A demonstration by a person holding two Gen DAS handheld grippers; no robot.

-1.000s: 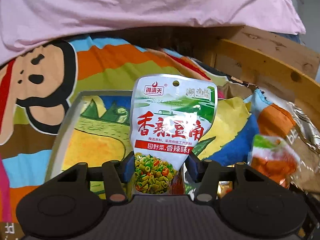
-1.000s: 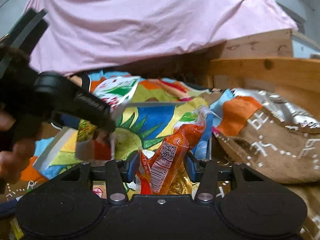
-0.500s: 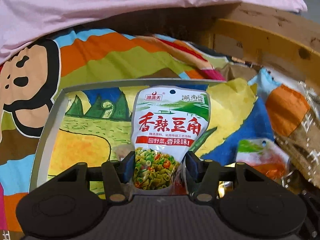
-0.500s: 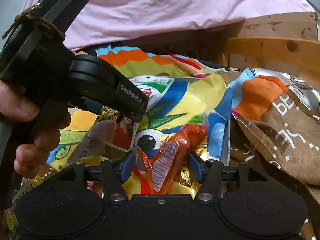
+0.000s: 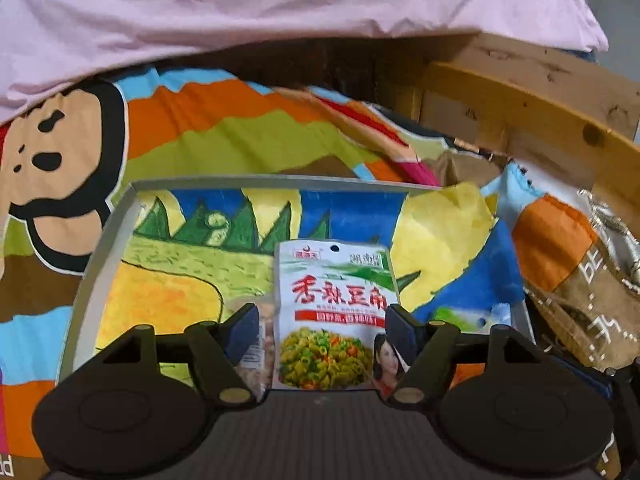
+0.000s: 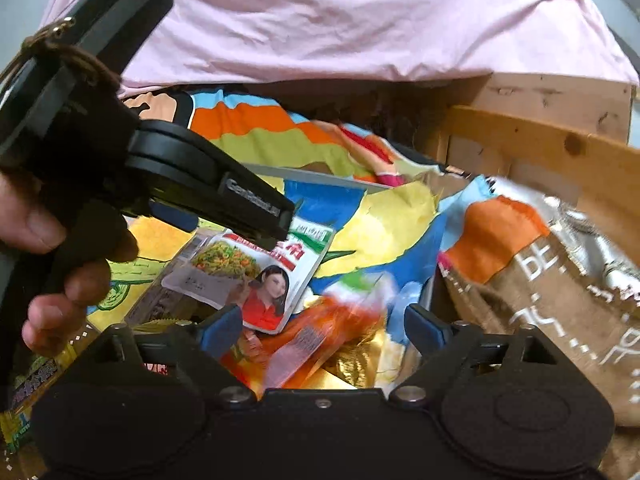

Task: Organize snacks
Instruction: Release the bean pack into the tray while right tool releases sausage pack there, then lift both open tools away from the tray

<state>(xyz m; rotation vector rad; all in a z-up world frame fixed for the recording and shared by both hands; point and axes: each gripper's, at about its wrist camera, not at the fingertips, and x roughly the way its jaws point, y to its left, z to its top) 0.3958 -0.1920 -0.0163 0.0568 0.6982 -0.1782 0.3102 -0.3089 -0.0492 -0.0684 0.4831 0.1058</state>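
Resting flat in the tray (image 5: 104,248), the green packet (image 5: 334,312) lay between the released left tool (image 5: 320,320), which needed a straight withdrawal, while the right tool (image 6: 324,326), also released, straddled the orange packet (image 6: 320,336).

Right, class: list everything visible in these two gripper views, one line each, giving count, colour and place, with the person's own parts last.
Green-bean snack packet: one, white and green, lying in the tray between the left jaws.
Orange snack packet: one, orange, blurred, between the right jaws.
Clear packet: one, partly hidden beside the bean packet.
Tray: one, grey rim, colourful picture base.
Cartoon blanket: one, multicoloured, under the tray.
Pink sheet: one, behind.
Brown foil-lined bag: one, right.
Wooden frame: one, right rear.
Left gripper: black, open.
Right gripper: black, open.
Hand: one, holding the left gripper.
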